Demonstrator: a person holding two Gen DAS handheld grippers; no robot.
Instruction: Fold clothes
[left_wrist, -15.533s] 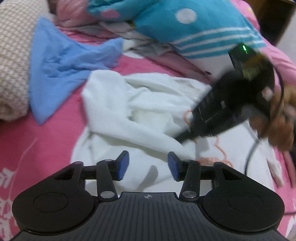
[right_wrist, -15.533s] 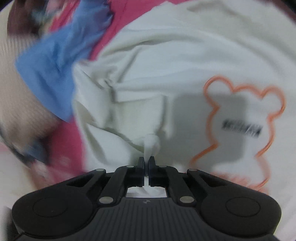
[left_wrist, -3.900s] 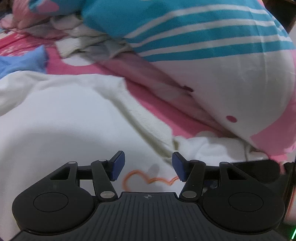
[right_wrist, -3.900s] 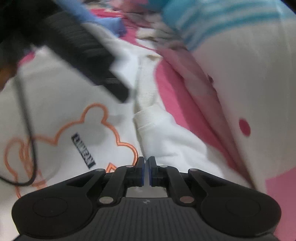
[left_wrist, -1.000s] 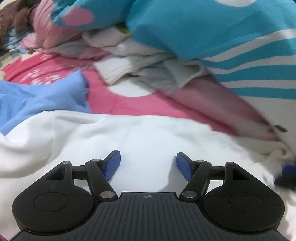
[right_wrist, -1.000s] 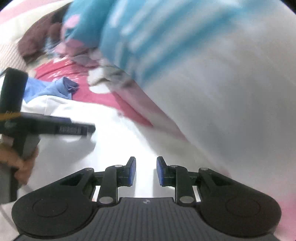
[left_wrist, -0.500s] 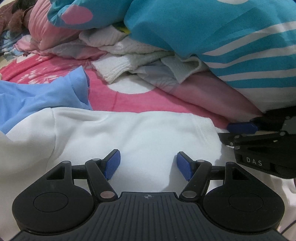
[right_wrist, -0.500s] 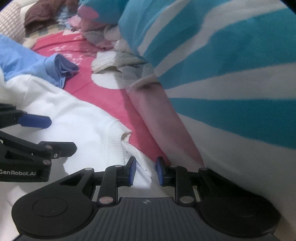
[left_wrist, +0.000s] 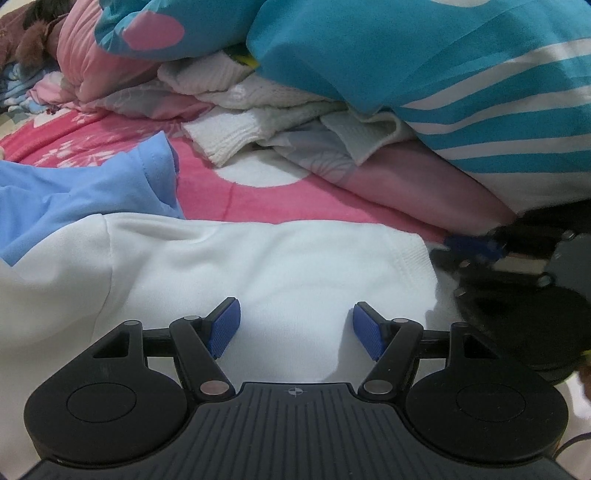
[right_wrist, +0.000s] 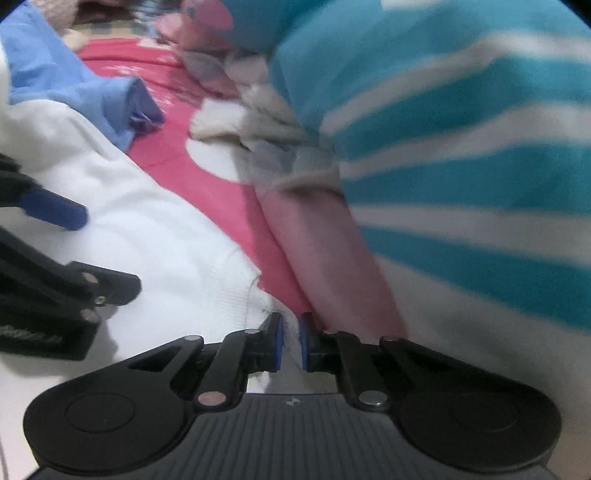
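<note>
A white sweatshirt (left_wrist: 277, 266) lies spread flat on the pink bedsheet (left_wrist: 280, 199). My left gripper (left_wrist: 295, 321) hovers just over the cloth, open, with nothing pinched between its blue pads. My right gripper (right_wrist: 289, 339) is at the ribbed hem corner of the sweatshirt (right_wrist: 155, 229), and its jaws are closing with white cloth filling the narrow gap between them. In the left wrist view the right gripper (left_wrist: 469, 247) sits at the garment's right edge. In the right wrist view the left gripper (right_wrist: 81, 251) rests at the left, over the white fabric.
A light blue garment (left_wrist: 74, 195) lies crumpled at the sweatshirt's far left. A teal and white striped quilt (left_wrist: 443, 74) bulks up close on the right and behind. Under it sits a heap of white knit clothes (left_wrist: 258, 110).
My right gripper has sunk toward the hem corner, rolled, and narrowed its jaws onto the white cloth. The left gripper has stayed where it was, still open.
</note>
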